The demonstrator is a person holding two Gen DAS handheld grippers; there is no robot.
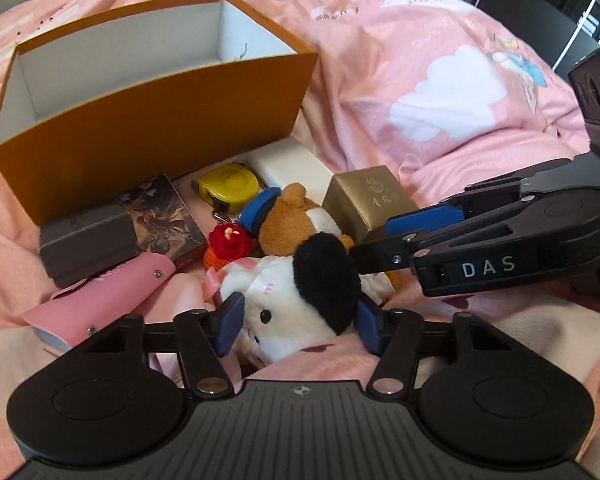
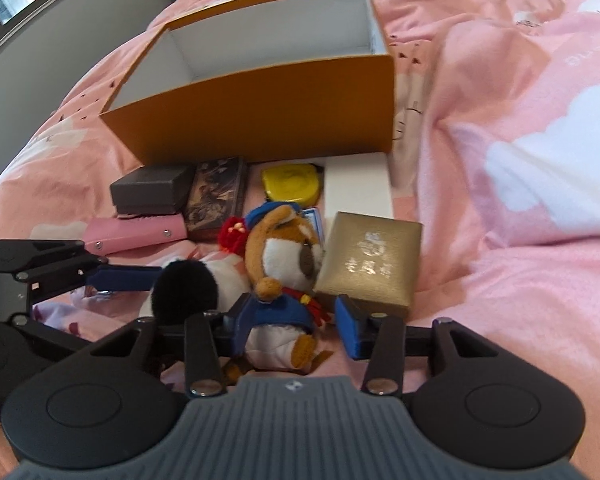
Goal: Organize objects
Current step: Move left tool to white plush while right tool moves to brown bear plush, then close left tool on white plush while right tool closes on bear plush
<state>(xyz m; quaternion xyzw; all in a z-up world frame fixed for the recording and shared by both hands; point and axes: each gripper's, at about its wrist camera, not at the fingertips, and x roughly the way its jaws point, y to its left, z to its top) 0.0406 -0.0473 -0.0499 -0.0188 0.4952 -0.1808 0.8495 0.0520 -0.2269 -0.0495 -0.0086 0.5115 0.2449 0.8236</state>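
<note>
Pink bedding [image 1: 440, 92] with white cloud prints covers the bed, and an empty orange box [image 1: 156, 136] stands open toward its far side. Before the box, left to right, lie a grey box [image 1: 86, 240], a pink case [image 1: 104, 300], a patterned card box [image 1: 164, 216], a yellow tape measure [image 1: 228, 188], a white block [image 1: 288, 168] and a gold box [image 1: 368, 200]. The left claw [image 1: 298, 326] straddles a white plush [image 1: 296, 312] with a black ear, pads at its sides but the grip unclear. The right claw [image 2: 296, 326] brackets a brown plush bear [image 2: 280, 280], its right pad standing clear. Since the toys lie touching, lifting either could drag the other or a red knitted charm [image 1: 230, 240] along, and soft fur may slip from a loose hold.
</note>
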